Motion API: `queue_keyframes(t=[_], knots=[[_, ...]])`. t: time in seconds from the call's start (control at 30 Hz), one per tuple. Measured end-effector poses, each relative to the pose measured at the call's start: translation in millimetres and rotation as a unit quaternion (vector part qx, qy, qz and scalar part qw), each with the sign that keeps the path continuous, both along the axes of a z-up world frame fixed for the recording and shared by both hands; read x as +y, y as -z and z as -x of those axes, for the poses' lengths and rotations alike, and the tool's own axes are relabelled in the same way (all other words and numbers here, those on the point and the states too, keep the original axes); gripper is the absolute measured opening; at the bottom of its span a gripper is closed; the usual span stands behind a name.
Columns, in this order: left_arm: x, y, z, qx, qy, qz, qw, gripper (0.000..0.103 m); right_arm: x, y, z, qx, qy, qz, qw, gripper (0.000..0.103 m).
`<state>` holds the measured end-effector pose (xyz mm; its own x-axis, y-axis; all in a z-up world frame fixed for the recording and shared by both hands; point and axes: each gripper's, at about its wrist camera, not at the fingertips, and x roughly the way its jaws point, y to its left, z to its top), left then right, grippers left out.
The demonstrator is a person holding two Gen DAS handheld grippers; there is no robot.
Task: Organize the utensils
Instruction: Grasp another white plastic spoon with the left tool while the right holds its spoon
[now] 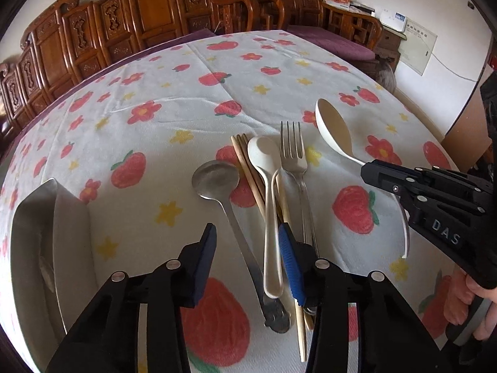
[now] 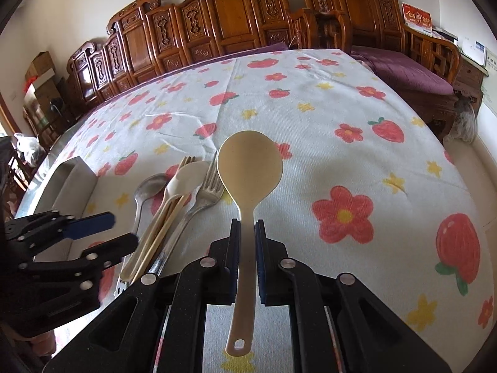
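While the right gripper (image 2: pixel 247 227) clamps the handle of the cream rice paddle (image 2: pixel 250 161) between its two pads, the paddle's bowl points away over the strawberry tablecloth (image 2: pixel 341 99), apparently lifted clear of it, just right of the other utensils. Those lie bunched together: a steel spoon (image 1: pixel 216 178) on the left, then wooden chopsticks (image 1: pixel 245 161), a white spoon (image 1: pixel 264 155) and a fork (image 1: pixel 293 155). A metal tray (image 1: pixel 34 217) sits at the near left, likely the destination (though that is only a guess).

The left gripper (image 1: pixel 248 248) hovers with its jaws spread wide over the handles of the bunch, holding nothing.

To do this step well, keep the paddle level and the grip firm, since it is pinched at mid-handle and the heavy bowl could swing down. Carry it high enough to pass over the fork tines, and keep the two tools apart as their paths cross toward the tray. Lower it flat before letting go.
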<state>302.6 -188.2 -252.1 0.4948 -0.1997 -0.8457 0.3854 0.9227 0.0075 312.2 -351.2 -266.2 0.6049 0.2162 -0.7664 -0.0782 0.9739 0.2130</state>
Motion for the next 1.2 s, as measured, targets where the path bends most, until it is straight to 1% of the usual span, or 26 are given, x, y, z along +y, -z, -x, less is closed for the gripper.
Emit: queue_keyframes(t=[0.23, 0.27, 0.3, 0.4, 0.53, 0.6, 0.83, 1.07, 1.2], knots=[[-12, -1, -16, -0.002, 0.001, 0.016, 0.9999, 0.037, -5, -1, -2, 0.0, 0.009, -0.014, 1.0, 0.011], [-14, 0, -19, -0.001, 0.001, 0.015, 0.9999, 0.034, -5, -1, -3, 0.0, 0.01, -0.016, 1.0, 0.011], [-17, 0, -21, 0.0, 0.001, 0.013, 0.9999, 0.029, -5, -1, -3, 0.0, 0.01, -0.016, 1.0, 0.011], [-21, 2, -25, 0.006, 0.003, 0.017, 0.9998, 0.022, -6, -2, -3, -0.002, 0.011, -0.017, 1.0, 0.011], [-23, 7, -26, 0.01, 0.003, 0.012, 0.9999, 0.015, -6, -2, -2, -0.002, 0.011, -0.018, 1.0, 0.011], [-23, 9, -25, 0.014, 0.004, 0.014, 0.9998, 0.007, -6, -2, -2, -0.002, 0.011, -0.018, 1.0, 0.011], [-22, 1, -18, -0.003, 0.013, 0.017, 0.9998, 0.006, -3, -3, -1, -0.005, 0.007, -0.016, 1.0, 0.011], [-17, -18, -6, -0.024, 0.017, 0.022, 0.9993, 0.006, 1, -6, 1, -0.009, 0.002, -0.016, 1.0, 0.011], [-8, -30, 2, -0.033, 0.014, 0.028, 0.999, 0.006, 7, -12, 2, -0.016, -0.006, -0.018, 1.0, 0.011]])
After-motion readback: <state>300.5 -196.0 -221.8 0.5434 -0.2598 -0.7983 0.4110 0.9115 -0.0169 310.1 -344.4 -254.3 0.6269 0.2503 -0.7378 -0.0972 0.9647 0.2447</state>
